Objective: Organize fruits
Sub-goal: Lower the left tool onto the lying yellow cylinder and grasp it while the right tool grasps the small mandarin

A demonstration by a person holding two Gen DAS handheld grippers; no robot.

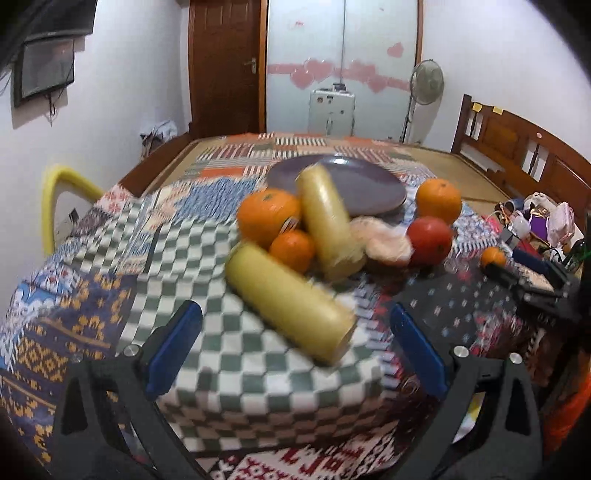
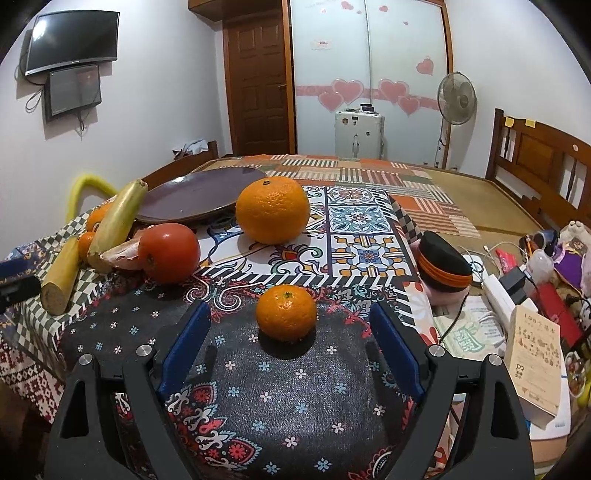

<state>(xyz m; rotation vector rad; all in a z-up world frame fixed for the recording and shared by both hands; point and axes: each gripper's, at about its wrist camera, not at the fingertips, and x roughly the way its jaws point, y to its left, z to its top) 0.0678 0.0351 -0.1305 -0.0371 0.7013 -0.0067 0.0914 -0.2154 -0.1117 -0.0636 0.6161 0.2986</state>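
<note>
Left fingers: the left gripper (image 1: 293, 347) has its blue pads (image 1: 173, 349) spread wide and grasps nothing; only the checked cloth (image 1: 236, 354) lies between them.
Right fingers: the right gripper (image 2: 290, 345) is also spread wide and empty; a small mandarin (image 2: 286, 312) sits on the dark flowered cloth (image 2: 280, 398) between the pad tips, touching neither pad.
Near yellow piece: a pale yellow cut stalk (image 1: 291, 301) lies on the checked cloth just ahead of the left gripper, blurred.
Second yellow piece: another stalk (image 1: 327, 221) leans over the fruit pile, its top end before the plate (image 1: 365, 184).
Fruit pile: a big orange (image 1: 267, 216), a small orange (image 1: 291, 249), a peeled pale fruit (image 1: 384, 242) and a red tomato (image 1: 430, 240) lie close together in front of the plate.
Separate orange: a large orange (image 2: 272, 210) stands alone on the patterned tile cloth (image 2: 354, 236), right of the plate.
Plate: dark purple, empty, behind the pile.
Writing: a cream box (image 2: 535, 363) at the right edge carries printed characters, too small to read. The small mark under the wall screen (image 2: 74, 35) is not legible.
</note>
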